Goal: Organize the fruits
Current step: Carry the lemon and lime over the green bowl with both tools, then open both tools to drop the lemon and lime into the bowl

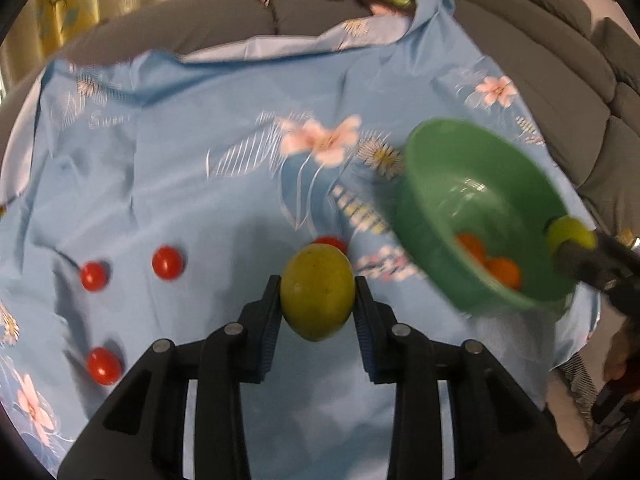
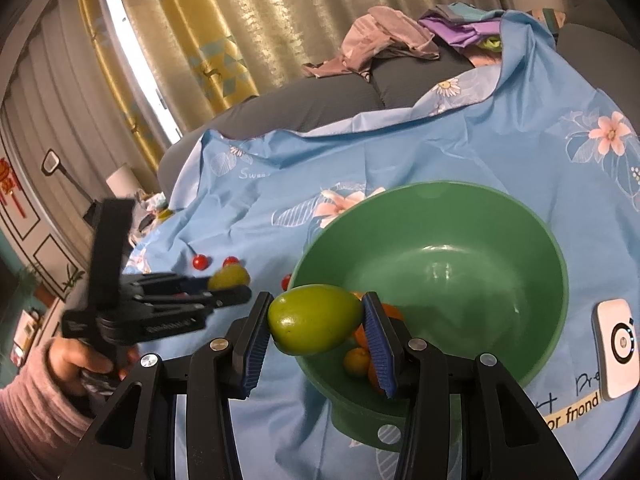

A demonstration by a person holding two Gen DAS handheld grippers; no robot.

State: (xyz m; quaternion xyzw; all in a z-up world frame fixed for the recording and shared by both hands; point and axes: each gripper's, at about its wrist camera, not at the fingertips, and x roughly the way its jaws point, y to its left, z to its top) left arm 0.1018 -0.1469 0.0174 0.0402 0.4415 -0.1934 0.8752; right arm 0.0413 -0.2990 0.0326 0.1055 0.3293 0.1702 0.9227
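Note:
My left gripper [image 1: 317, 300] is shut on a yellow-green fruit [image 1: 317, 298] above the blue floral cloth [image 1: 180, 184]. Several red cherry tomatoes [image 1: 168, 263] lie on the cloth to its left, one [image 1: 332, 242] just behind the fruit. A green bowl [image 1: 436, 216] at right holds small orange fruits [image 1: 505, 271]. My right gripper [image 2: 316, 320] is shut on a green fruit [image 2: 314, 319] over the near-left rim of the bowl [image 2: 520, 280]. Orange fruits [image 2: 357, 361] lie inside. The left gripper [image 2: 228, 286] shows at left with its fruit [image 2: 229, 277].
A grey sofa [image 1: 560, 80] wraps around the back and right. Clothes [image 2: 388, 42] are piled on the sofa. A white device [image 2: 616, 350] lies on the cloth to the right of the bowl. Curtains [image 2: 240, 20] hang behind.

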